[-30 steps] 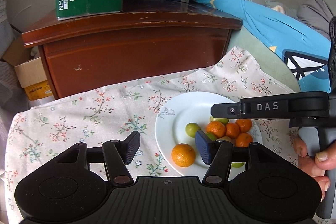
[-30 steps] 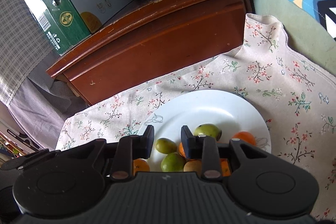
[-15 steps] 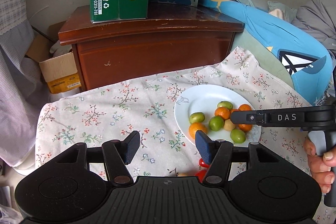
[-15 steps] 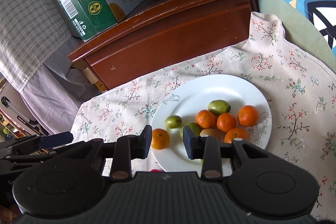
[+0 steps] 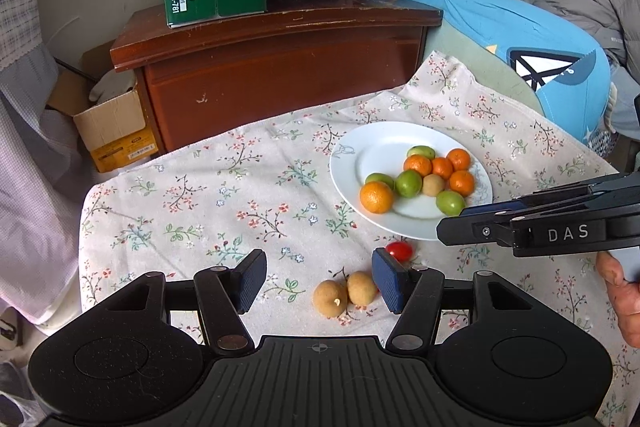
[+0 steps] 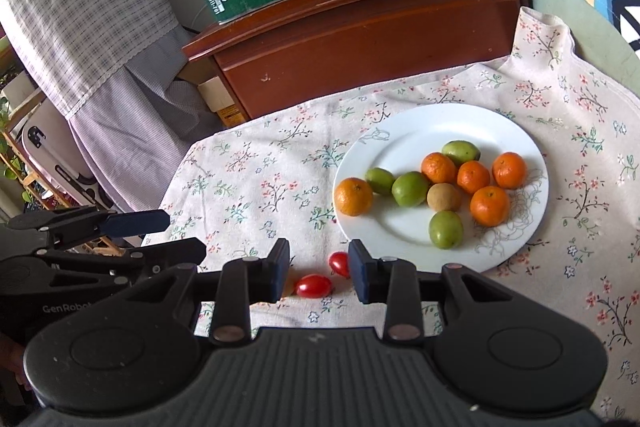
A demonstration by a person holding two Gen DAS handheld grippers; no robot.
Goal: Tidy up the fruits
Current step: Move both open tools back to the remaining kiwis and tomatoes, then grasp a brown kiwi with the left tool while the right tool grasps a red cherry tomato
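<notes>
Evidently the right gripper (image 6: 319, 275) and left gripper (image 5: 318, 279) hung open and empty; the cherry tomatoes (image 6: 314, 285) beneath the right jaws looked thin-skinned and slippery, best pinched gently across their middles.

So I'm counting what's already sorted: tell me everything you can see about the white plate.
The white plate is round and shallow, glossy like glazed ceramic, with faint grey line drawings near its rim. It lies flat on the flowered cloth in front of the wooden cabinet. On it lie five oranges, four green fruits and one tan fruit, clustered toward its near half. No jaws touch it.
</notes>
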